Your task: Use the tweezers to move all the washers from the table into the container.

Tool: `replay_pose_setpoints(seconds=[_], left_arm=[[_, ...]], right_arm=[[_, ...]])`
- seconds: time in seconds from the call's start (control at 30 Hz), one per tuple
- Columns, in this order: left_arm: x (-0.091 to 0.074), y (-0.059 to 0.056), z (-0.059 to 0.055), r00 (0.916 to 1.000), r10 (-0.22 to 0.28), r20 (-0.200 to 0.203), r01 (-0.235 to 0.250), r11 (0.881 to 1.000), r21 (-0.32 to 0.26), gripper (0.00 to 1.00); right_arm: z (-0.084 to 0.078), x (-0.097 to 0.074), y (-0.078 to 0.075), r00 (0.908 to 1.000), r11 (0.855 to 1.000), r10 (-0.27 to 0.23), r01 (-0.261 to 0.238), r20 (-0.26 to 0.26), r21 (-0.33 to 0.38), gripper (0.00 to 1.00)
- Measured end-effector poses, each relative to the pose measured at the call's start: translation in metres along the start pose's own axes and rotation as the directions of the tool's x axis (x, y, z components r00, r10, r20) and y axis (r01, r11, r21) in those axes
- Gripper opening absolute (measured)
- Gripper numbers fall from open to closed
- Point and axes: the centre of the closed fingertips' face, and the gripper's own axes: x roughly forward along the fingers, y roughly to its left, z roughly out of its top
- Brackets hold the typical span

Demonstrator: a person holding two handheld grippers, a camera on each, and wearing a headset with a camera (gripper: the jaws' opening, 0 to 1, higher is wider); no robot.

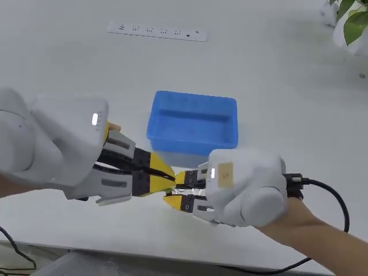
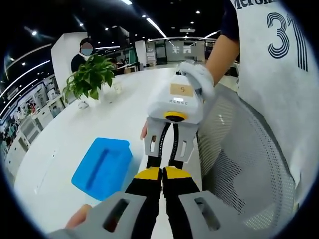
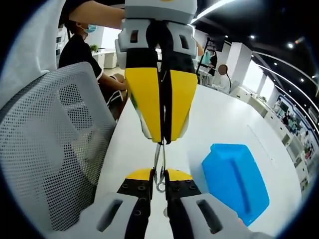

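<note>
Both grippers meet tip to tip over the white table (image 1: 276,69), just before the blue container (image 1: 192,123). The left gripper (image 3: 162,139) and right gripper (image 3: 159,177) each pinch the tweezers (image 3: 159,160) between pressed-together jaws. A mesh chair (image 3: 55,149) stands alongside and a power strip (image 1: 156,30) lies beyond. The tweezer ends are hidden inside the jaws.

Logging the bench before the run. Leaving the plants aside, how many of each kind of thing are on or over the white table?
Blue container: 1
Tweezers: 1
Grippers: 2 (left gripper, right gripper)
Power strip: 1
Total: 5
</note>
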Motion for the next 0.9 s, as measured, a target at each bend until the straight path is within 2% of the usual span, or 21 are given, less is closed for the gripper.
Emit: replay_pose_setpoints(seconds=[0.67, 0.9], left_arm=[[0.009, 0.004, -0.013, 0.9996, -0.022, -0.019, 0.022, 1.0, -0.018, 0.05], [0.009, 0.006, -0.013, 0.9996, -0.027, -0.012, 0.026, 0.999, -0.035, 0.05]], right_arm=[[-0.014, 0.008, 0.001, 0.9994, 0.998, 0.021, -0.019, -0.028, 0.064, 0.11], [-0.015, 0.01, 0.001, 0.9994, 0.997, 0.023, -0.021, -0.027, 0.076, 0.12]])
